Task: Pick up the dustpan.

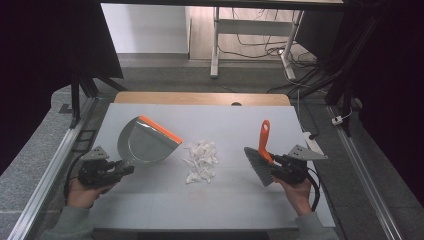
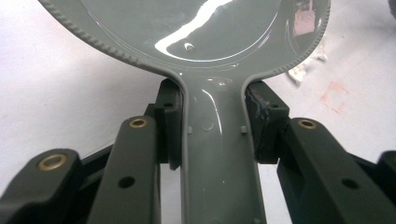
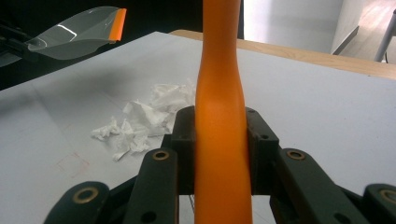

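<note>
A grey dustpan point(image 1: 144, 143) with an orange lip is held above the white table point(image 1: 165, 200) at the left, its mouth turned toward the middle. My left gripper point(image 1: 122, 170) is shut on the dustpan's grey handle point(image 2: 218, 154), both pads pressed against its sides. At the right, a brush point(image 1: 261, 159) with an orange handle point(image 3: 219, 116) and grey bristles sits in my right gripper point(image 1: 277, 164), which is shut on the handle. A heap of torn white paper scraps point(image 1: 201, 161) lies between the two tools on the table. The same scraps point(image 3: 140, 121) lie left of the brush handle.
A wooden strip point(image 1: 200, 98) runs along the table's far edge. Metal rails point(image 1: 65, 145) flank both sides. A white power strip point(image 1: 314, 142) lies at the right edge. Desk legs and cables stand on the floor beyond.
</note>
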{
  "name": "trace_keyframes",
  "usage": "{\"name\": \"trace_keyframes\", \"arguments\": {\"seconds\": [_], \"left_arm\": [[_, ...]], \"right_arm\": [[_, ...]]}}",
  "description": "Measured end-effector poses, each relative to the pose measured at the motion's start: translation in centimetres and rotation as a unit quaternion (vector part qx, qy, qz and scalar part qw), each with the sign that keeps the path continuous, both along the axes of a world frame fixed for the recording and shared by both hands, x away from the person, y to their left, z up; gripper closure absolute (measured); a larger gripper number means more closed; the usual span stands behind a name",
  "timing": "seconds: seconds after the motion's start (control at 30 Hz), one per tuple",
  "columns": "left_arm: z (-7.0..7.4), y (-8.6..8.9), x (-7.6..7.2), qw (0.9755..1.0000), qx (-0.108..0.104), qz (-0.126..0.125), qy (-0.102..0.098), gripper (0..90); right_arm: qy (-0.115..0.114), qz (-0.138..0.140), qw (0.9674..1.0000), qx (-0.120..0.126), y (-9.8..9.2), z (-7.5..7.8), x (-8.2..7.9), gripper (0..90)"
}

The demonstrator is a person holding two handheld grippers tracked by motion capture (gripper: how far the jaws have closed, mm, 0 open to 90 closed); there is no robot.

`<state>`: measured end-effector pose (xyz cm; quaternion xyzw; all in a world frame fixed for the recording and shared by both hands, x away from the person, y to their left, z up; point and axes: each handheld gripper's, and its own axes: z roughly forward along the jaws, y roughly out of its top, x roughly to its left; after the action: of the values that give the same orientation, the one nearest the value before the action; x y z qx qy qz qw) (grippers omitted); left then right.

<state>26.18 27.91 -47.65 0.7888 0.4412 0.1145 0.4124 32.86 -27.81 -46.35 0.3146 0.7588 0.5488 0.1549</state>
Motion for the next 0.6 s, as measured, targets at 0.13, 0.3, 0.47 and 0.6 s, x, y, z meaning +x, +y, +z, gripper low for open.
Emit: {"name": "trace_keyframes", "arguments": {"seconds": [0.13, 0.3, 0.47, 0.6], "left_arm": [[0.1, -0.6, -0.4, 0.9998, 0.005, -0.018, -0.003, 61.5], [0.1, -0.7, -0.5, 0.9993, 0.005, -0.038, -0.001, 61.5], [-0.2, -0.6, -0.8, 0.9985, 0.01, -0.053, 0.006, 61.5], [0.0, -0.3, -1.2, 0.9984, 0.014, -0.055, 0.008, 61.5]], "right_arm": [[-0.003, 0.002, 1.0, 0.0, 0.0, 0.1, 0.0, 70.1], [-0.003, 0.0, 1.0, -0.002, 0.0, 0.1, 0.0, 70.1], [-0.002, 0.0, 1.0, -0.002, 0.0, 0.1, 0.0, 70.1], [-0.003, 0.001, 1.0, -0.004, 0.1, 0.1, 0.0, 70.1]]}}
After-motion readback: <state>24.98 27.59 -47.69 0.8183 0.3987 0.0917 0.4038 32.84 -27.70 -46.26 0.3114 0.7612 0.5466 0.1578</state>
